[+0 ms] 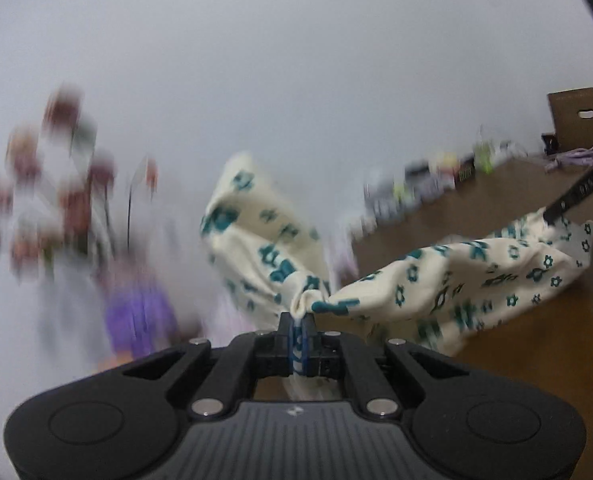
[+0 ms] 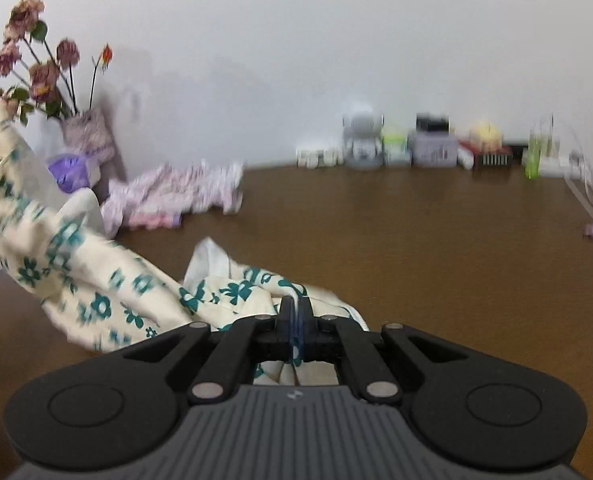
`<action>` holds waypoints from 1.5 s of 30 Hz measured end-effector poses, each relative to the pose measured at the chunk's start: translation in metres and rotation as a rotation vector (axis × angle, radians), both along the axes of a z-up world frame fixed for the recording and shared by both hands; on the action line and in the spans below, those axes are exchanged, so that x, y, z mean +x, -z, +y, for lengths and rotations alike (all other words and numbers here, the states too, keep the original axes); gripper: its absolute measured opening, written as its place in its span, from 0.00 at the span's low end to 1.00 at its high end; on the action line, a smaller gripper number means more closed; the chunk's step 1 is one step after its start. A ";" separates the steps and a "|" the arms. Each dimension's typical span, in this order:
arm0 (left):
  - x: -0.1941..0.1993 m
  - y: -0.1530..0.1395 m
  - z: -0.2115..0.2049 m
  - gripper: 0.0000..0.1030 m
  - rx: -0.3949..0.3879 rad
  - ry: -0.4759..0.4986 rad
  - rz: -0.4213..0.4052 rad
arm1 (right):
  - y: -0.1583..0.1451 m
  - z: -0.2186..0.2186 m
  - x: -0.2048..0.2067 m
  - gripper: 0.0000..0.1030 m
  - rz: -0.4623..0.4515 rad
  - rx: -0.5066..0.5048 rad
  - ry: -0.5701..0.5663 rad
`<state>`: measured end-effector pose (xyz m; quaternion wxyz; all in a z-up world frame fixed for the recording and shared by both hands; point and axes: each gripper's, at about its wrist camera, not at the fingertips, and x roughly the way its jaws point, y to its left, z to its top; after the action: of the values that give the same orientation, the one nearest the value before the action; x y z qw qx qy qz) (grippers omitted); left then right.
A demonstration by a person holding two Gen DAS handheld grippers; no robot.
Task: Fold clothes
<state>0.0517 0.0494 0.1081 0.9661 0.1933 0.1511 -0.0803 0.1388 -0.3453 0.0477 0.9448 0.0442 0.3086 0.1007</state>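
Both grips confirmed. My left hand-held gripper is closed tight on a bunched edge of the cream garment with teal flowers; my right hand-held gripper is likewise clamped on another edge, cloth puckered between the fingertips.

Garment position: stretched between the two hands, lifted off the brown bench along most of its span, sagging in the middle. In the left wrist view, its long axis runs from my left grip out to the right, where the right hand-held gripper shows pinching the far end near the frame edge. A loose flap rises up and to the left of the left grip (motion blur there, detail unclear).

Judgement: the coming move turns on this left-to-right span. Neither hand is nearer; each holds one end. Lay the cloth flat with the axis parallel to the bench's front edge.

Other clothing, pink and white, lies behind near the flower vase, well apart.
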 end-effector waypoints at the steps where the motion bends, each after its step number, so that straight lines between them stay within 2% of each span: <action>1: -0.005 0.010 0.007 0.02 -0.034 -0.029 0.042 | 0.008 0.000 -0.004 0.01 0.025 0.001 -0.003; 5: -0.025 0.046 0.034 0.02 -0.167 -0.139 0.202 | 0.026 0.001 -0.018 0.01 0.074 0.049 -0.009; 7: -0.027 0.048 0.043 0.04 -0.215 -0.167 0.233 | 0.027 0.003 -0.025 0.02 0.075 0.076 -0.007; 8: -0.027 0.047 0.046 0.09 -0.238 -0.177 0.247 | 0.026 0.004 -0.028 0.03 0.075 0.084 -0.005; 9: -0.027 0.045 0.049 0.10 -0.260 -0.186 0.259 | 0.025 0.007 -0.032 0.05 0.076 0.089 -0.004; 10: -0.028 0.042 0.053 0.17 -0.284 -0.192 0.268 | 0.023 0.007 -0.035 0.06 0.076 0.095 0.000; 13: -0.039 0.024 0.051 0.48 -0.345 -0.152 0.223 | 0.014 0.012 -0.054 0.16 0.048 0.103 -0.004; 14: -0.040 0.017 0.047 0.51 -0.349 -0.129 0.201 | 0.011 0.015 -0.060 0.26 0.034 0.111 -0.014; 15: -0.041 0.011 0.043 0.51 -0.348 -0.105 0.180 | 0.009 0.018 -0.065 0.35 0.025 0.119 -0.031; 16: -0.038 0.007 0.039 0.53 -0.336 -0.082 0.168 | 0.007 0.023 -0.067 0.37 0.019 0.116 -0.050; 18: -0.032 0.004 0.031 0.53 -0.303 -0.061 0.167 | 0.007 0.034 -0.067 0.37 0.006 0.090 -0.077; 21: -0.014 0.007 0.028 0.53 -0.262 -0.079 0.199 | 0.013 0.043 -0.059 0.37 0.014 0.033 -0.069; 28: 0.019 0.021 0.046 0.55 -0.238 -0.124 0.289 | 0.018 0.047 -0.051 0.43 0.018 -0.030 -0.056; 33: 0.051 0.033 0.047 0.55 -0.196 -0.122 0.368 | 0.018 0.053 -0.039 0.47 0.033 -0.052 -0.082; 45: 0.105 0.056 0.032 0.54 -0.109 -0.087 0.461 | 0.019 0.052 -0.004 0.51 0.042 -0.116 -0.034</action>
<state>0.1569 0.0818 0.0520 0.9177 0.1109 0.3712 -0.0887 0.1353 -0.2936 0.0282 0.9373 -0.0137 0.3343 0.0977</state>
